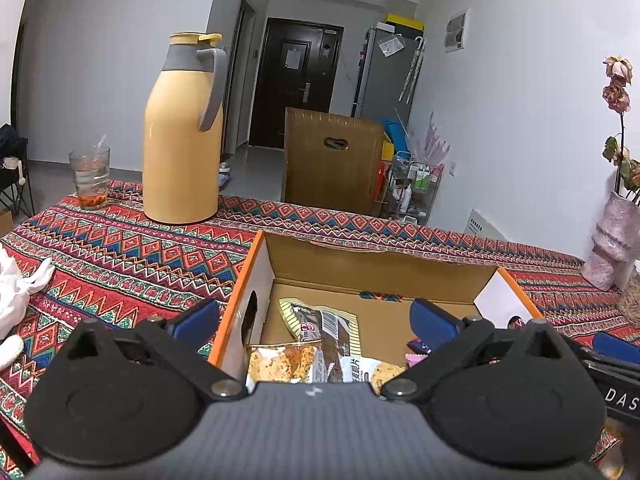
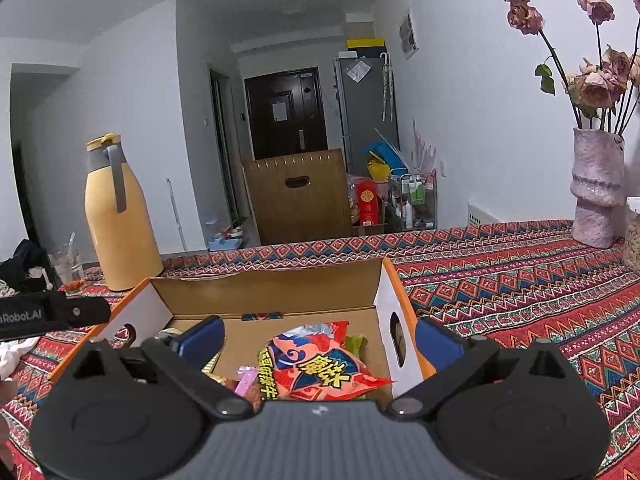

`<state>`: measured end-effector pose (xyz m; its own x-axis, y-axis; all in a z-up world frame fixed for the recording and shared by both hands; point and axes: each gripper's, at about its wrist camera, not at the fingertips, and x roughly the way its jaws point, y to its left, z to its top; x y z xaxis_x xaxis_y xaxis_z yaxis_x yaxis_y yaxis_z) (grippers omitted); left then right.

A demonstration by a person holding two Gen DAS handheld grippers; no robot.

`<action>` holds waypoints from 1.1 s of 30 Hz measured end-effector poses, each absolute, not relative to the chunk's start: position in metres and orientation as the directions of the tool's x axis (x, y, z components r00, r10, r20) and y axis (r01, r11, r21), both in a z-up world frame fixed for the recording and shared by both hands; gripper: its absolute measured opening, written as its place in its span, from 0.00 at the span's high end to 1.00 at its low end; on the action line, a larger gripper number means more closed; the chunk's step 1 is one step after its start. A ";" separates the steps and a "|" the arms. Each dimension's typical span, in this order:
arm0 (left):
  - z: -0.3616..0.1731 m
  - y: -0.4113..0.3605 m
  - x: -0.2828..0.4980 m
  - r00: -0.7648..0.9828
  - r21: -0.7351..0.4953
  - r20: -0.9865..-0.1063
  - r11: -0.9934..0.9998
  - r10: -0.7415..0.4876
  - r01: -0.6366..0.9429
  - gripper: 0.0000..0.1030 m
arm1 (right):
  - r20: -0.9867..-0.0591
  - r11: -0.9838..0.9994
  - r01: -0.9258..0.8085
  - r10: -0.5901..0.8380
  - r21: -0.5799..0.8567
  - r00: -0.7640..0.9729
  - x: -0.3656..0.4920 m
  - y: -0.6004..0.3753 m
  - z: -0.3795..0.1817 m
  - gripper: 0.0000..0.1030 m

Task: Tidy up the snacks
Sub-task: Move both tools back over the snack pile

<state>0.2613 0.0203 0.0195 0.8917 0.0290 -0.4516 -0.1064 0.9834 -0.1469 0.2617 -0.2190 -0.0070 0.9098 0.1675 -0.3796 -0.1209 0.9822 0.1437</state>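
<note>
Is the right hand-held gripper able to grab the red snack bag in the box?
Probably yes. The right hand-held gripper is open, the red snack bag lies on top in the open box, and nothing covers it.

Left hand-held gripper (image 1: 316, 316) fills bottom of frame, black body w/ blue pads spread wide, nothing between them. One pad sits outside the left wall of the open brown cardboard box w/ orange rim (image 1: 240, 284), other over its inside. In box, lower centre: brown-and-cream snack wrapper (image 1: 320, 322), orange crumb-print snack packet (image 1: 282, 362) in front of it.

Box rests on bench w/ red zigzag-pattern cloth (image 1: 132, 252). Upper left: tall yellow thermos jug w/ grey handle (image 1: 182, 136), upright; clear glass tumbler (image 1: 90, 178) just left of it. White cloth (image 1: 16, 292) at left edge. Pink textured vase w/ dried roses (image 1: 610, 240) at right edge.
</note>
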 end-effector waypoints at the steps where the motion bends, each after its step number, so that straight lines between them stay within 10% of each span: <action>1: 0.020 0.020 0.261 0.892 -0.146 -0.452 0.984 0.027 -0.104 0.00 | -0.378 0.982 -0.121 0.167 0.144 0.911 0.261 -0.219 -0.007 0.01; 33: 0.034 0.022 0.155 0.908 -0.100 -0.418 0.994 -0.013 -0.032 0.00 | -0.411 0.988 -0.126 0.153 0.093 0.899 0.157 -0.236 -0.003 0.00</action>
